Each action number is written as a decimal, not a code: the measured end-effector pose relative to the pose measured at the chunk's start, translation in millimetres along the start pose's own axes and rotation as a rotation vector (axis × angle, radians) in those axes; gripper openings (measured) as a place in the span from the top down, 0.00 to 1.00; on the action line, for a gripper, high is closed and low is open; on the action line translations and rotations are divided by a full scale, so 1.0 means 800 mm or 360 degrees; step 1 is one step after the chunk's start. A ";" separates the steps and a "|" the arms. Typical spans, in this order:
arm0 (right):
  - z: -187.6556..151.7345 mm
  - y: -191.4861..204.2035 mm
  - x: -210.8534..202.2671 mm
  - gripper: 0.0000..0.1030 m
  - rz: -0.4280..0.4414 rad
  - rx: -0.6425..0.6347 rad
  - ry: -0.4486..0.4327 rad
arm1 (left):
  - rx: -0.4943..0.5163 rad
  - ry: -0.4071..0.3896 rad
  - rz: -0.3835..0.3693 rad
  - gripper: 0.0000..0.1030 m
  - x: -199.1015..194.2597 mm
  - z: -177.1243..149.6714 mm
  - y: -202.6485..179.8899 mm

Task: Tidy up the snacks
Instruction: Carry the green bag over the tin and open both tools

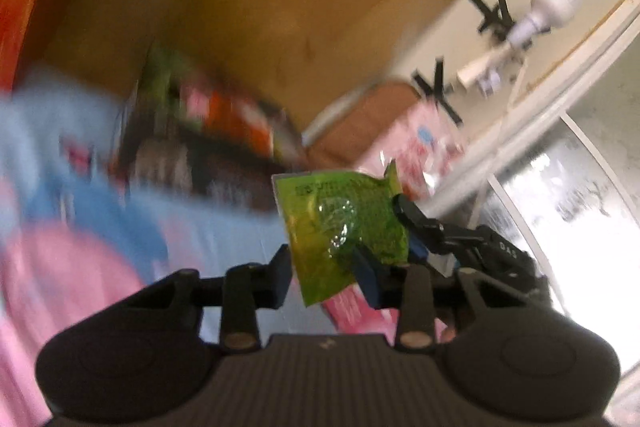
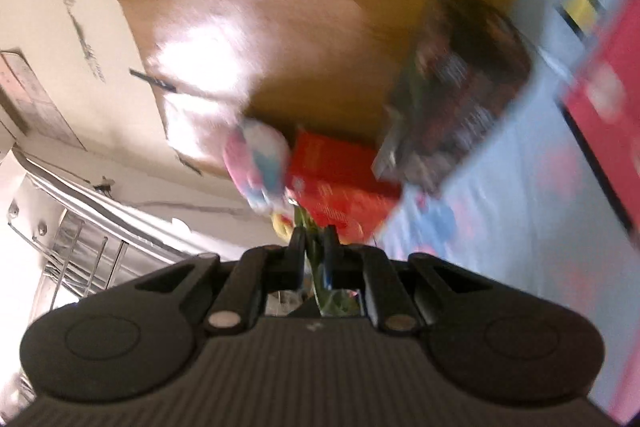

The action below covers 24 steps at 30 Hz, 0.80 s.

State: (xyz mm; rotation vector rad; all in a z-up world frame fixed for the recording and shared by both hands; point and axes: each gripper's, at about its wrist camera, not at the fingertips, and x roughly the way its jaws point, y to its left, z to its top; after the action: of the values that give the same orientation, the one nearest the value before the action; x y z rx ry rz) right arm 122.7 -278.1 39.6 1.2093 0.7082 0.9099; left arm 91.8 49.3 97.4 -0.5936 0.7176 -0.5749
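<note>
A small green snack packet (image 1: 344, 223) hangs in the air in the left wrist view. My right gripper (image 1: 404, 223) reaches in from the right there and is shut on the packet's right edge. My left gripper (image 1: 326, 277) is open, with its fingers either side of the packet's lower part. In the right wrist view the right gripper (image 2: 314, 247) is shut on the thin green packet (image 2: 316, 259), seen edge on. Both views are blurred by motion.
A wooden table (image 1: 280, 7) carries a dark snack box (image 2: 460, 99), a red box (image 2: 340, 179), a pink and white bag (image 2: 260, 163) and a pink packet (image 1: 420, 147). A pale blue patterned cloth (image 2: 500, 227) covers part of it. A metal rack (image 2: 80, 259) stands at the left.
</note>
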 end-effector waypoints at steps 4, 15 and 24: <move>0.051 0.024 0.060 0.89 -0.0170 -0.0213 -0.0070 | 0.0107 -0.0140 0.0235 0.70 0.024 0.070 0.008; 0.025 0.039 0.185 0.50 -0.1036 -0.1365 -0.0329 | 0.0274 -0.0253 0.0715 0.60 0.089 0.108 0.054; -0.002 0.076 0.136 0.43 -0.1023 -0.1455 -0.0381 | 0.0507 -0.0310 0.0903 0.52 0.067 0.047 -0.017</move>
State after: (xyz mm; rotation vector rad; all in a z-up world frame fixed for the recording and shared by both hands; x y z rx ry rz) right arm 160.7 -175.7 99.4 0.2258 0.3592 0.4278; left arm 148.4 15.7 106.3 -0.1298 0.5597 -0.0943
